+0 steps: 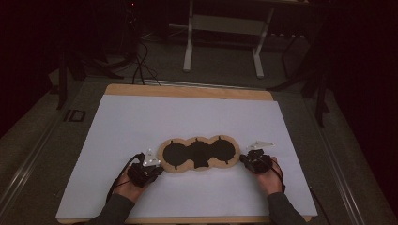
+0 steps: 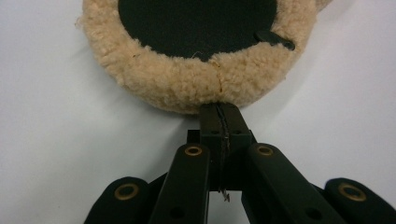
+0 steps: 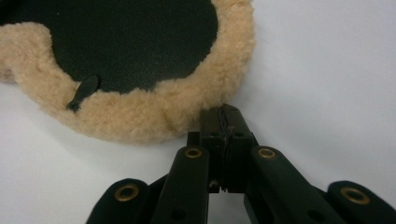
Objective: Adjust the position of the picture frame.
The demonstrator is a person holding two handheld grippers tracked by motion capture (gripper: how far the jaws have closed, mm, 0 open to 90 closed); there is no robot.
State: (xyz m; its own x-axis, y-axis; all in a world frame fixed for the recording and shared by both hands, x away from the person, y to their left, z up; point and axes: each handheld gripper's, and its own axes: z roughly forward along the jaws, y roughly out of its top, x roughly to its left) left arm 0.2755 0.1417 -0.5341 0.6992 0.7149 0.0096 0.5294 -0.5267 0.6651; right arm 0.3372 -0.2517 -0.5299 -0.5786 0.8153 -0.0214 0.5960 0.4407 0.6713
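A flat pad [image 1: 199,152] of three joined black discs, edged in tan fleece, lies on the white sheet near the front. My left gripper [image 1: 159,168] is at its left end, held in a hand. In the left gripper view the jaws [image 2: 219,112] are shut, tips against the fleece rim [image 2: 187,79]; whether any pile is pinched I cannot tell. My right gripper [image 1: 242,159] sits at the pad's right end. Its shut tips [image 3: 224,114] rest beside the fleece edge [image 3: 140,116]. A small black tab [image 2: 275,39] [image 3: 83,91] crosses the rim at each end.
The white sheet [image 1: 187,117] covers a wooden tabletop [image 1: 187,91], with wide bare room behind and beside the pad. Beyond the table, a white stand's legs [image 1: 189,47] and cables [image 1: 138,65] sit on the dark floor.
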